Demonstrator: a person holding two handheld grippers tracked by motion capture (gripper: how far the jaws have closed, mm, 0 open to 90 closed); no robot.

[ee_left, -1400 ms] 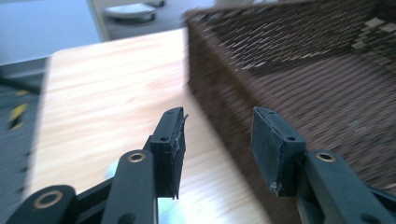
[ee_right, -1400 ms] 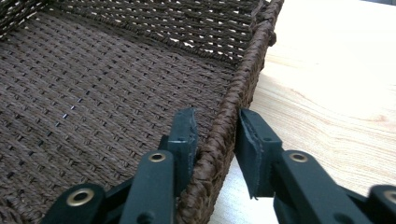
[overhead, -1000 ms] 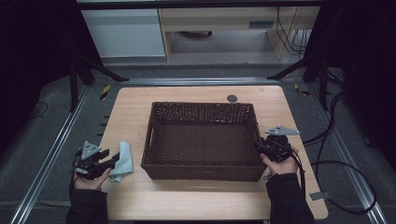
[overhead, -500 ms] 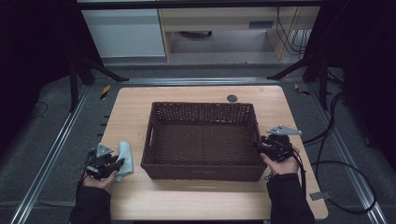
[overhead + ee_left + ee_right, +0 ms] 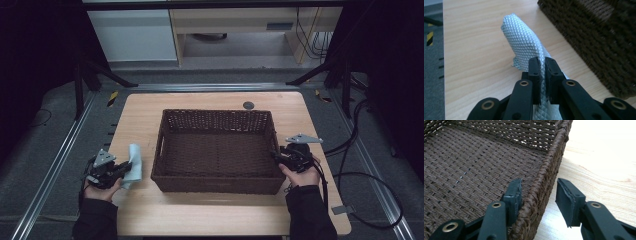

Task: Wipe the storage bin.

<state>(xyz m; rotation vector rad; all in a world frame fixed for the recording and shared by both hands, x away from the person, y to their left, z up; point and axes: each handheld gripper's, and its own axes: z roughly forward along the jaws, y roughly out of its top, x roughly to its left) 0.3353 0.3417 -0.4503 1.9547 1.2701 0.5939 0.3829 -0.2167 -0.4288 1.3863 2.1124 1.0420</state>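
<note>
Left tongs (image 5: 542, 75) have just closed on pale cloth (image 5: 524, 42) (diamond-textured, rumpled).

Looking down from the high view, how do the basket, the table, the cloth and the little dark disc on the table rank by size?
1. table
2. basket
3. cloth
4. dark disc

The differences are plain, so distance from the camera does not blur the order.

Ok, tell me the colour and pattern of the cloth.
Pale blue-grey cloth with a fine diamond-textured weave; clearest in the left gripper view.
</note>
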